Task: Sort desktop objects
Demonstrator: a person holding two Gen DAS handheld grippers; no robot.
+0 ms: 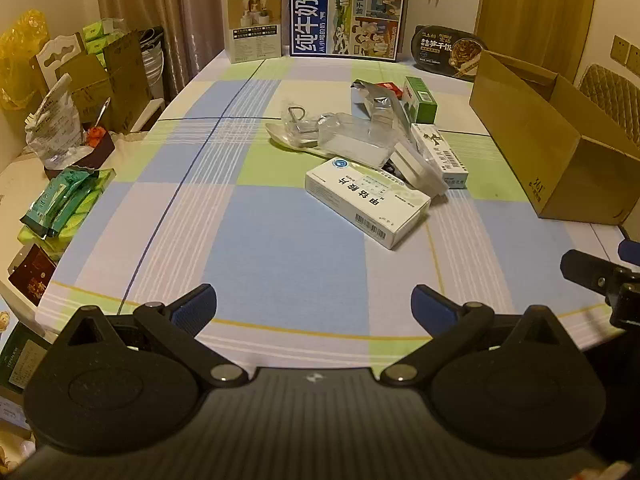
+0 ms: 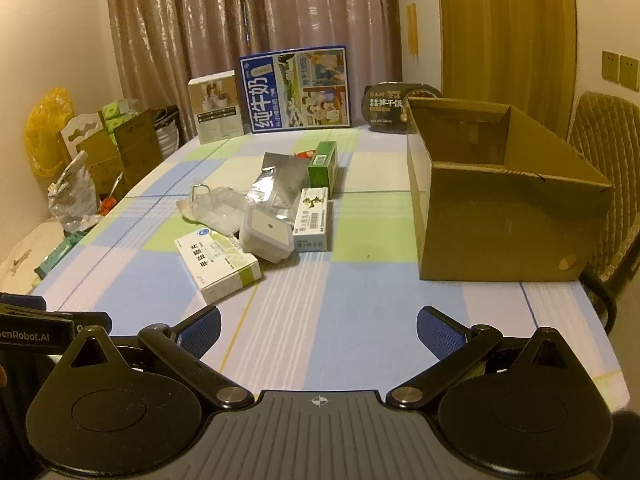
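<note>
A heap of small objects lies mid-table: a white medicine box (image 1: 366,202) (image 2: 218,266) nearest me, a white lidded container (image 2: 267,236), a white-and-green carton (image 1: 440,154) (image 2: 311,220), a green box (image 1: 420,99) (image 2: 323,164), a silver foil pouch (image 1: 374,100) (image 2: 276,186) and clear plastic packaging (image 1: 344,138) (image 2: 218,206). An open cardboard box (image 1: 552,140) (image 2: 496,196) stands to their right. My left gripper (image 1: 314,306) hovers open over the near table edge, nothing between its blue pads. My right gripper (image 2: 318,330) is open too, likewise bare, short of the heap.
Upright at the far edge stand a blue milk carton panel (image 1: 346,16) (image 2: 296,90), a white product box (image 1: 252,24) (image 2: 216,106) and a black meal pack (image 1: 448,52) (image 2: 394,106). Left of the checked tablecloth (image 1: 280,240) are cartons and bags (image 1: 60,120). A chair (image 2: 604,168) stands right.
</note>
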